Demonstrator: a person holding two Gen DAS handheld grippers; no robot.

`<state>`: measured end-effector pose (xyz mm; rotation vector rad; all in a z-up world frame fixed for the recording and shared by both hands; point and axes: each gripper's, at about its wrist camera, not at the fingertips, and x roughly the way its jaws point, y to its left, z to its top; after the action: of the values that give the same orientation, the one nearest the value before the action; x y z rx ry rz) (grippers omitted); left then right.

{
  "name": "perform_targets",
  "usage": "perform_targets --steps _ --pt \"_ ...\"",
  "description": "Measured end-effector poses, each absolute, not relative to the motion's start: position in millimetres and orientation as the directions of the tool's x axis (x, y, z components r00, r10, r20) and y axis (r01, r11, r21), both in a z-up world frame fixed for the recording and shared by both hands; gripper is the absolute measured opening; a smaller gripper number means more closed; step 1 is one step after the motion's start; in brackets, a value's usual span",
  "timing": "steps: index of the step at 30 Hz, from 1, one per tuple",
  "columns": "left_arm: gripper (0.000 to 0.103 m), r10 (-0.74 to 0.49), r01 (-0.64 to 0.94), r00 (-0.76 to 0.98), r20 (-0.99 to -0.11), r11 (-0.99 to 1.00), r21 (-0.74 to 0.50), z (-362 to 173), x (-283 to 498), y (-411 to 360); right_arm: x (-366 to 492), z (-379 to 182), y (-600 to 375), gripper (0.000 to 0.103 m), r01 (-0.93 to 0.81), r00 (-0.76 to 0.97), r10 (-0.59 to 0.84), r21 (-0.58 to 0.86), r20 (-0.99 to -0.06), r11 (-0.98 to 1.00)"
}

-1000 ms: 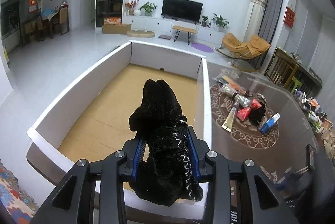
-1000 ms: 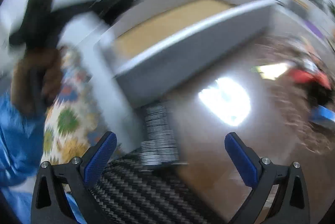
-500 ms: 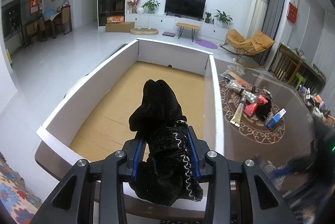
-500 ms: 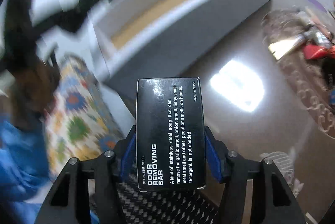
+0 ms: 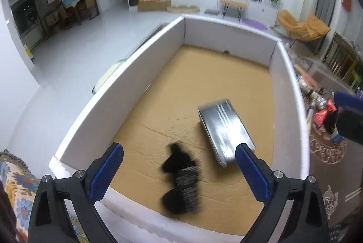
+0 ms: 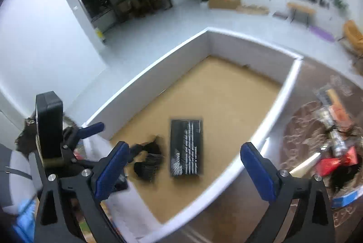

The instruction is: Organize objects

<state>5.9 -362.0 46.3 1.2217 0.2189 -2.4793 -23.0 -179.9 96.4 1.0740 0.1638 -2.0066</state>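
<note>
A large white-walled box [image 5: 104, 93] with a tan cardboard floor holds a black fuzzy item [image 5: 181, 181] near its front wall and a black odor-removing-bar box [image 5: 225, 131] to its right; both look motion-blurred. My left gripper [image 5: 179, 171] is open and empty above the box's front edge. My right gripper [image 6: 185, 169] is open and empty above the same box [image 6: 283, 95], where the black box [image 6: 186, 148] and the fuzzy item [image 6: 148, 159] show too. The left gripper also shows at the left of the right wrist view [image 6: 74, 143].
A dark table [image 6: 226, 215] bears the box. To its right a round patterned mat [image 6: 301, 129] carries several small items, among them a red packet [image 6: 335, 162] and a blue box [image 6: 347, 197]. A floral cloth [image 5: 15, 181] lies at the front left.
Both grippers have opened. The left let go of the black fuzzy item and the right let go of the black box; both now lie inside the white box.
</note>
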Motion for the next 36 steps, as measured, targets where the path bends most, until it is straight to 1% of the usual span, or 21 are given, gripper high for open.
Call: perform_targets --steps 2,4,7,10,12,14,16,18,20,23,25,27,28,33,36 --pt "0.100 -0.245 0.369 -0.597 -0.764 -0.929 0.009 55 16 -346 -14 93 -151 0.103 0.721 -0.341 -0.611 0.218 -0.714 -0.657" --pt "0.100 -0.199 0.324 -0.637 -0.744 -0.946 -0.024 63 23 -322 -6 83 -114 0.103 0.701 -0.422 -0.571 0.146 -0.704 -0.698" --pt "0.100 -0.060 0.191 -0.690 -0.721 -0.976 -0.102 77 32 -270 -2 44 -55 0.103 0.629 -0.513 -0.452 0.039 -0.729 -0.777" --pt "0.100 0.080 0.030 -0.712 -0.698 -0.989 -0.144 87 35 -207 -5 0 12 0.103 0.512 -0.588 -0.279 -0.082 -0.759 -0.855" --pt "0.102 0.155 -0.056 -0.702 -0.695 -0.985 -0.163 85 32 -167 -7 -22 49 0.103 0.449 -0.593 -0.201 -0.114 -0.780 -0.886" --pt "0.103 0.206 -0.113 -0.678 -0.706 -0.978 -0.178 72 24 -134 -10 -41 85 0.103 0.383 -0.592 -0.136 -0.129 -0.794 -0.914" --pt "0.103 0.193 -0.115 -0.647 -0.738 -0.981 -0.155 44 10 -106 -20 -53 108 0.103 0.344 -0.595 -0.098 -0.143 -0.798 -0.928" --pt "0.103 0.149 -0.096 -0.622 -0.769 -0.989 -0.114 10 -14 -91 -27 -60 127 0.103 0.318 -0.589 -0.064 -0.159 -0.805 -0.935" --pt "0.103 0.070 -0.056 -0.589 -0.805 -0.997 -0.046 -24 -41 -87 -31 -62 137 0.103 0.314 -0.593 -0.085 -0.132 -0.801 -0.940" --pt "0.103 0.029 -0.013 -0.563 -0.826 -1.000 -0.026 -53 -70 -94 -34 -62 141 0.103 0.304 -0.603 -0.100 -0.113 -0.791 -0.946" --pt "0.103 0.017 0.009 -0.559 -0.829 -1.000 -0.026 -60 -81 -94 -38 -62 143 0.103 0.301 -0.592 -0.113 -0.089 -0.798 -0.949" --pt "0.103 0.013 0.014 -0.536 -0.844 -1.000 -0.024 -73 -97 -94 -44 -65 149 0.103 0.302 -0.563 -0.155 -0.027 -0.812 -0.953" --pt "0.103 -0.016 0.018 -0.544 -0.839 -1.000 0.007 -76 -103 -92 -47 -65 152 0.103 0.296 -0.556 -0.169 -0.004 -0.814 -0.955" --pt "0.103 -0.018 0.024 -0.581 -0.814 -1.000 0.006 -79 -118 -91 -44 -64 149 0.103 0.286 -0.560 -0.152 -0.018 -0.815 -0.958" --pt "0.103 -0.023 0.035 -0.581 -0.814 -0.999 0.004 -79 -122 -92 -44 -64 149 0.103 0.286 -0.560 -0.152 -0.018 -0.814 -0.958"
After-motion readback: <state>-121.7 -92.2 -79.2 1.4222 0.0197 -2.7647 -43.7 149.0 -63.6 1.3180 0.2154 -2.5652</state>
